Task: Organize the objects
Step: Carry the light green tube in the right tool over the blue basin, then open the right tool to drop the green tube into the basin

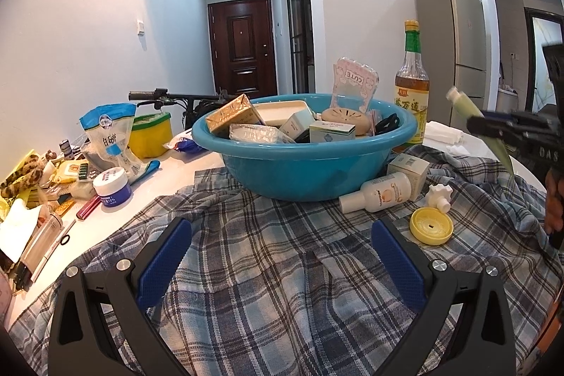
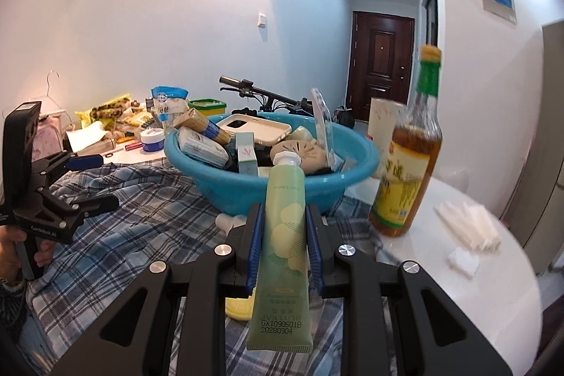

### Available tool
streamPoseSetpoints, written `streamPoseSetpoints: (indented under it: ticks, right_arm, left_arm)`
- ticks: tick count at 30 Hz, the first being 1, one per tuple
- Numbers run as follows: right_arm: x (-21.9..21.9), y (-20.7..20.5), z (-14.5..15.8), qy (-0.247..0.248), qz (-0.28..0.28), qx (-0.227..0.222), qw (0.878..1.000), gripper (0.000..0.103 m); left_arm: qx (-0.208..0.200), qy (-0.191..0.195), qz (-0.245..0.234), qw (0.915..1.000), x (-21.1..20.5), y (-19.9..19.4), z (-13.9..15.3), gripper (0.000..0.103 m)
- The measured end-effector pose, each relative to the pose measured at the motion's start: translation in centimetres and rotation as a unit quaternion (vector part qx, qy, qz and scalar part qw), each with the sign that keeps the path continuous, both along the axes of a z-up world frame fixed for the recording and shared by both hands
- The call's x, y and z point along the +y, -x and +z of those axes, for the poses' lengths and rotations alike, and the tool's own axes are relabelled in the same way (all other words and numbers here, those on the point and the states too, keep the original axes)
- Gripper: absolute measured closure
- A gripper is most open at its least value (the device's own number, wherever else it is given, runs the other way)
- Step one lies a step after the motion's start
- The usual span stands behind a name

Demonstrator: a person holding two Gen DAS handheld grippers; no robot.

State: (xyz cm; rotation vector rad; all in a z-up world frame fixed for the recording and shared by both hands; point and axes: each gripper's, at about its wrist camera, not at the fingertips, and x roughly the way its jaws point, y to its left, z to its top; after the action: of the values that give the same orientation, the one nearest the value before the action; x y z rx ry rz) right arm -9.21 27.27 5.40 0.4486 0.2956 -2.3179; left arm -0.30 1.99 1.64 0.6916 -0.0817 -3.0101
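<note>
A pale green tube [image 2: 282,288] with a white cap stands upright between the blue pads of my right gripper [image 2: 284,210], which is shut on it just in front of the blue basin [image 2: 232,192]. In the left wrist view the same tube [image 1: 465,106] and right gripper [image 1: 493,125] hang at the right edge, beside the basin [image 1: 310,171]. The basin holds several boxes and packets. My left gripper [image 1: 282,226] is open, with nothing between its pads, low over the plaid shirt [image 1: 282,298]. From the right wrist view the left gripper [image 2: 104,180] shows at far left.
A tall vinegar bottle [image 2: 405,171] stands right of the basin. On the shirt lie a white bottle [image 1: 380,192], a small box [image 1: 409,171], a white knob [image 1: 439,196] and a yellow lid [image 1: 431,225]. Jars, bags and packets [image 1: 109,143] crowd the left. Tissues [image 2: 469,224] lie at right.
</note>
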Motion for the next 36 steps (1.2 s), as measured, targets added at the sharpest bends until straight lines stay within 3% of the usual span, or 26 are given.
streamPoseSetpoints:
  ticks: [9, 13, 24, 30, 31, 32, 34, 36]
  right_arm:
    - [-2.9, 2.2, 4.2, 0.003, 0.035, 0.020, 0.999, 0.081]
    - [-4.3, 4.6, 5.3, 0.013, 0.040, 0.008, 0.999, 0.081]
    - [-8.0, 8.8, 2.9, -0.004, 0.032, -0.037, 0.999, 0.081]
    - [-8.7, 9.2, 2.7, -0.001, 0.015, -0.039, 0.999, 0.079]
    - [-8.6, 9.3, 2.8, 0.002, 0.011, -0.044, 0.999, 0.066]
    - [-8.5, 9.2, 2.9, 0.007, 0.011, -0.047, 0.999, 0.035]
    - [-8.1, 8.7, 3.3, 0.017, 0.007, -0.039, 0.999, 0.006]
    - [-7.6, 7.7, 3.9, 0.019, 0.004, -0.015, 1.000, 0.006]
  left_arm:
    - [-0.006, -0.001, -0.002, 1.0000, 0.0, 0.2, 0.0, 0.000]
    - [-0.006, -0.002, -0.001, 1.0000, -0.1, 0.2, -0.1, 0.000]
    - [-0.005, 0.000, -0.002, 1.0000, 0.0, 0.2, -0.1, 0.000]
    - [-0.008, 0.003, -0.007, 0.9999, 0.2, 0.3, -0.1, 0.000]
    - [-0.010, 0.003, -0.007, 0.9999, 0.2, 0.3, -0.2, 0.000]
    - [-0.009, 0.003, -0.006, 0.9999, 0.2, 0.3, -0.2, 0.000]
    - [-0.006, 0.000, -0.004, 1.0000, 0.1, 0.2, -0.1, 0.000]
    - [-0.006, -0.002, -0.003, 1.0000, 0.0, 0.2, -0.1, 0.000]
